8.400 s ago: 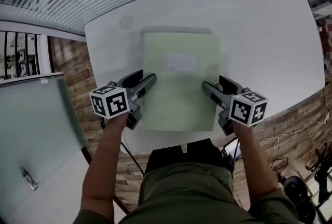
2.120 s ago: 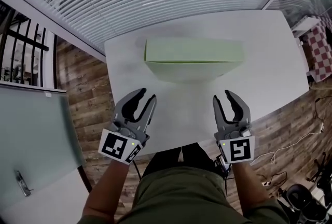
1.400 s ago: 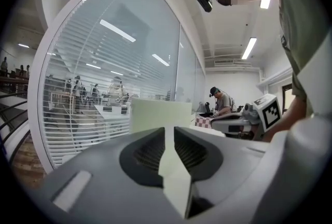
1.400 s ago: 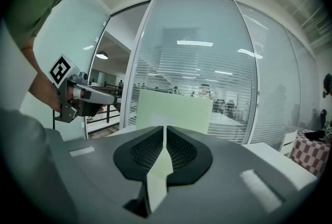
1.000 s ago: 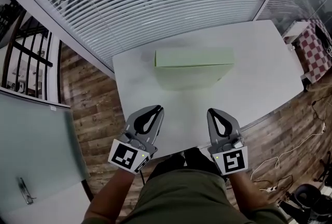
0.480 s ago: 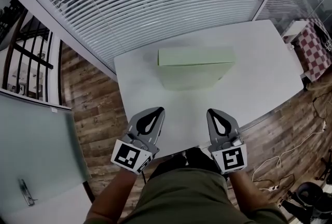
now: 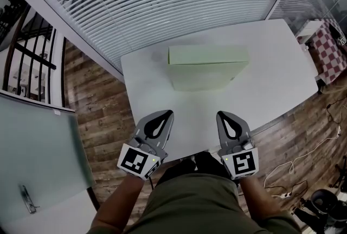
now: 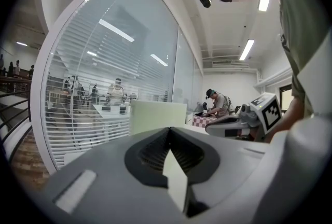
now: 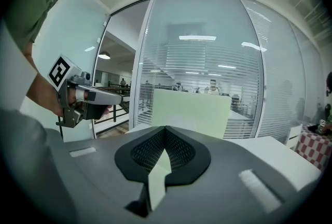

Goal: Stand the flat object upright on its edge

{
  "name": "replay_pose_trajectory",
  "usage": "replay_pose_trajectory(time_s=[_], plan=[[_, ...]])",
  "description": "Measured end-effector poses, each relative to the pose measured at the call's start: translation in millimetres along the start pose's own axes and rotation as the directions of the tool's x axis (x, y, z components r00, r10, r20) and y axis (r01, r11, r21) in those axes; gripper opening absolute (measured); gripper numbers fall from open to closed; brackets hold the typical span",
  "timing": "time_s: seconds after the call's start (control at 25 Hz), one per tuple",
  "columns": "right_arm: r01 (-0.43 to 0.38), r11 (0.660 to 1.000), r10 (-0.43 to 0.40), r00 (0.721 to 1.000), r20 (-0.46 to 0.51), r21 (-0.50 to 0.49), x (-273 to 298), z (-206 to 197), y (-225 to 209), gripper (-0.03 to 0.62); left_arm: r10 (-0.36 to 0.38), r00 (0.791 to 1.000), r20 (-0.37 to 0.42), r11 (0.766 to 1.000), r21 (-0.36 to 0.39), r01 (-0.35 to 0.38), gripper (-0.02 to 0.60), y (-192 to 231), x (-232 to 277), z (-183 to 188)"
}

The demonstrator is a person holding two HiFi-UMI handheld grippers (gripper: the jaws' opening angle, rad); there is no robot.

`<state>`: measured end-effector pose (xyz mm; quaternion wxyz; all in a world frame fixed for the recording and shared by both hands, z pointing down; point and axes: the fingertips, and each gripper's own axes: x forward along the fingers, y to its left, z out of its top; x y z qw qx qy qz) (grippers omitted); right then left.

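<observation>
The folder (image 7: pixel 209 67) is standing on edge on the counter (image 7: pixel 276 59) — job apparently done — while the left gripper (image 7: pixel 164 114) and right gripper (image 7: pixel 222 115) are hovering clear, jaws closed, holding nothing.

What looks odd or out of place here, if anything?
Nothing is spilled or damaged. The one unusual sight: the pale green flat object stands on its edge on the white table, unsupported, with the left gripper and right gripper clear of it, jaws shut.
</observation>
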<state>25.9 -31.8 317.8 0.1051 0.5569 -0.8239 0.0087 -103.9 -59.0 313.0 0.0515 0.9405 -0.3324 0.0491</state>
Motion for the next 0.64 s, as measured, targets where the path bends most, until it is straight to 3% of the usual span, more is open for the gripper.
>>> replay_pose_trajectory(time_s=[0.64], plan=[[-0.004,1.000,0.004,1.000,-0.010,-0.013,-7.9,-1.6,4.7,0.011,-0.009,1.000,0.003,1.000,-0.006,0.009,0.000,-5.4,-1.9,-3.1]])
